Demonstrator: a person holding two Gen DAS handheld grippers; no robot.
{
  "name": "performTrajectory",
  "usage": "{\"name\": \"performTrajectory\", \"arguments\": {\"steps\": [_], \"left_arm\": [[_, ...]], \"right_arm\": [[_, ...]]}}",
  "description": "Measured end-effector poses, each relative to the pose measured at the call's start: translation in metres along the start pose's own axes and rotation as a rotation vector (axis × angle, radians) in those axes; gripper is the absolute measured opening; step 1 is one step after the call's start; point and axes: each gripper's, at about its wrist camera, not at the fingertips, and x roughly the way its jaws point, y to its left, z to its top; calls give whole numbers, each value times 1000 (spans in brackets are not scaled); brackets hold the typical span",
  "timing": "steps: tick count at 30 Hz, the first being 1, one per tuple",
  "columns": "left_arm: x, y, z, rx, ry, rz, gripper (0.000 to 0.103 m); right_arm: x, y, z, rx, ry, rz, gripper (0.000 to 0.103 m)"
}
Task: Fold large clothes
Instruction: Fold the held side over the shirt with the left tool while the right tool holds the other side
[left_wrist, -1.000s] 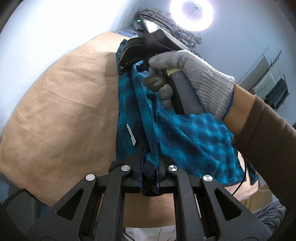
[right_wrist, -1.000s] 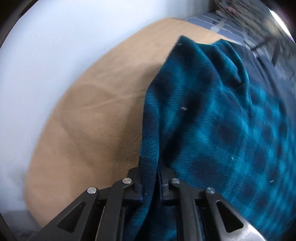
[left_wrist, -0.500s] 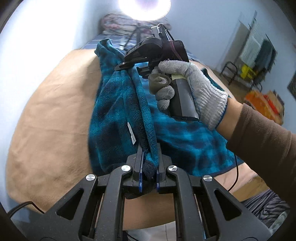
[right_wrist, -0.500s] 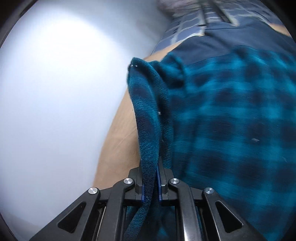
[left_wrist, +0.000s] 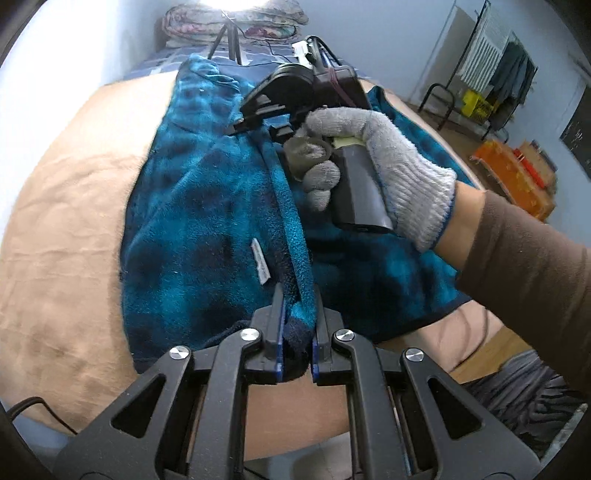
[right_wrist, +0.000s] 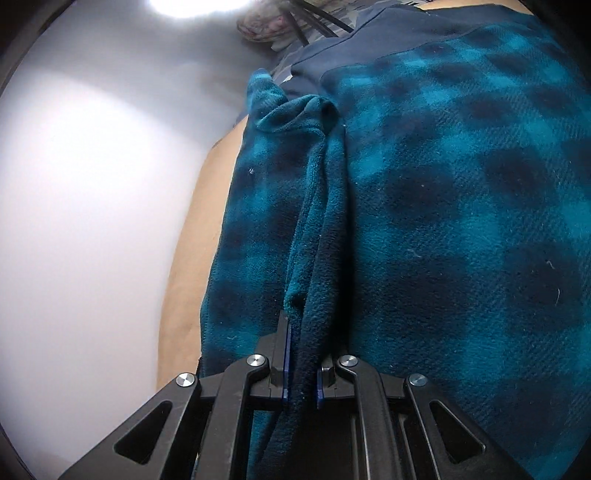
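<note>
A teal and dark blue plaid fleece garment (left_wrist: 207, 221) lies across a tan bed cover (left_wrist: 62, 236). My left gripper (left_wrist: 297, 325) is shut on its near edge, with a dark hem bunched between the pads. A white label (left_wrist: 260, 260) shows on the fleece just beyond the jaws. In the left wrist view a gloved hand (left_wrist: 384, 173) holds the right gripper (left_wrist: 255, 120) over the far end of the same lifted edge. In the right wrist view my right gripper (right_wrist: 303, 365) is shut on a fold of the garment (right_wrist: 461, 221), which fills most of that picture.
The tan cover's near edge (left_wrist: 295, 417) runs below my left jaws. A tripod (left_wrist: 231, 40) and folded quilts (left_wrist: 236, 18) stand at the bed's far end under a bright lamp. A white wall (right_wrist: 92, 221) is on the left. Chairs, an orange crate (left_wrist: 517, 166) and hanging clothes stand at the right.
Both grippers have carried the held edge sideways across the bed and rolled. The garment now covers more of the tan cover. The far end of the bed and the room have come into view.
</note>
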Motion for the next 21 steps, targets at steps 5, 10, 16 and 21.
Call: {"name": "performTrajectory", "arguments": {"steps": [5,10,16,21], "left_arm": [[-16,-3,-5,-28,-1,-97,27],[-55,19,-13,-68,-73,-92,27],[-43,42,-10,-162,-67,-73,32],[-5,17,-4,-114,-8,-45,34]], "right_arm": [[-1,14,5,-64,9,-42,7],[0,36,13,-113,41,-83,17],[-33,44,14,-160,4,-135,40],[-55,49,11,-228,10,-143,41]]}}
